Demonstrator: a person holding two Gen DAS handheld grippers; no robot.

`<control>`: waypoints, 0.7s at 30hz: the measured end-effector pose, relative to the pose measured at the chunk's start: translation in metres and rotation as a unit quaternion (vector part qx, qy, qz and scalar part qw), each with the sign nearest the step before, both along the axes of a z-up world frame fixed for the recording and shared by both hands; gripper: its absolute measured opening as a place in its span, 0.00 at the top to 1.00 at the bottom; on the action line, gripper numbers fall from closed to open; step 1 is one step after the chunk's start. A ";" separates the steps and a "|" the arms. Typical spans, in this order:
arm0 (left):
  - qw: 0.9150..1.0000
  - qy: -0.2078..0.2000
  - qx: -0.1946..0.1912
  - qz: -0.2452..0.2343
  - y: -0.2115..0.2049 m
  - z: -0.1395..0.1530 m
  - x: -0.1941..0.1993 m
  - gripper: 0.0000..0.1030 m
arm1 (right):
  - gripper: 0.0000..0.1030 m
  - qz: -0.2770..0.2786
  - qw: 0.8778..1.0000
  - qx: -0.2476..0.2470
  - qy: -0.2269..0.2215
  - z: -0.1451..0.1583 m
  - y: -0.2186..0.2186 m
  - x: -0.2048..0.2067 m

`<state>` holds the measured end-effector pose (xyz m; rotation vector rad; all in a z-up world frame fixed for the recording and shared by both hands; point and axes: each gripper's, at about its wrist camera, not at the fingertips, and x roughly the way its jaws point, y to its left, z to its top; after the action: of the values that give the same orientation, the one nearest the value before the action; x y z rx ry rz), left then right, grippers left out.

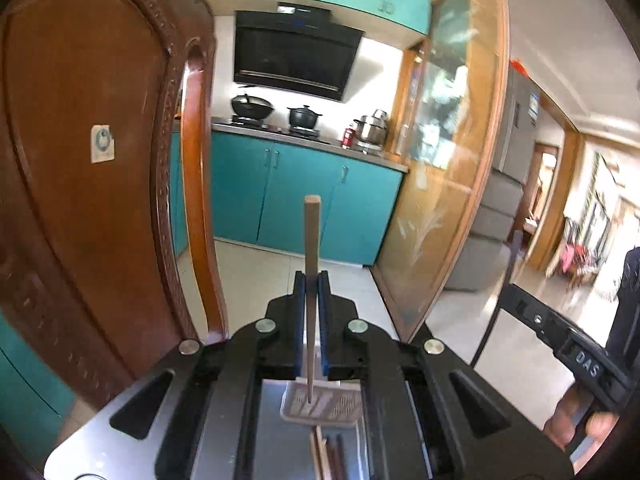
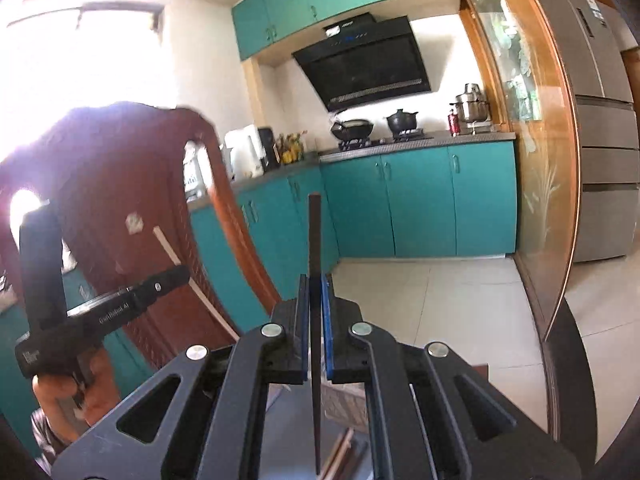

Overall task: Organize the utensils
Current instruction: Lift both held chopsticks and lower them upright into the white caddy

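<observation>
Left tool (image 1: 311,280): my jaws clamp one pale wooden chopstick (image 1: 311,232), upright.
Right tool (image 2: 316,284): my jaws clamp one dark slim chopstick (image 2: 314,240), upright.

In the left wrist view, the black body of the right gripper (image 1: 576,344) at the right edge bears the white letters "DAS", all that shows of a longer word cut off by the frame. In the right wrist view, the left gripper (image 2: 120,304) carries small white lettering along its black body that seems to read "GenRobot.AI", though blur makes that uncertain; a second white mark at its near end is too smeared to read. The sticker on the wooden chair back (image 1: 102,144) and the label on the refrigerator door (image 2: 596,10) both show print, but too small to make out.
</observation>
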<state>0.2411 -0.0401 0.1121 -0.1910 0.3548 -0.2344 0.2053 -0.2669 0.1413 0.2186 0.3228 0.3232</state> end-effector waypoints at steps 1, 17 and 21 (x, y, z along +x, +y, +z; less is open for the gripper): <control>1.000 -0.004 -0.006 0.002 -0.001 0.001 0.007 0.93 | 0.94 -0.004 1.000 0.007 -0.008 0.002 0.000 0.006; 0.998 0.024 0.034 0.054 -0.035 -0.057 0.079 0.93 | 0.94 -0.085 0.996 -0.024 0.016 -0.062 -0.003 0.080; 0.997 0.018 0.058 0.055 -0.045 -0.063 0.072 0.93 | 0.94 -0.085 0.995 -0.037 0.027 -0.076 0.001 0.076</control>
<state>0.3128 -0.0856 0.0491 -0.0994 0.3919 -0.1008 0.2814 -0.2658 0.0652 0.1817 0.3671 0.1364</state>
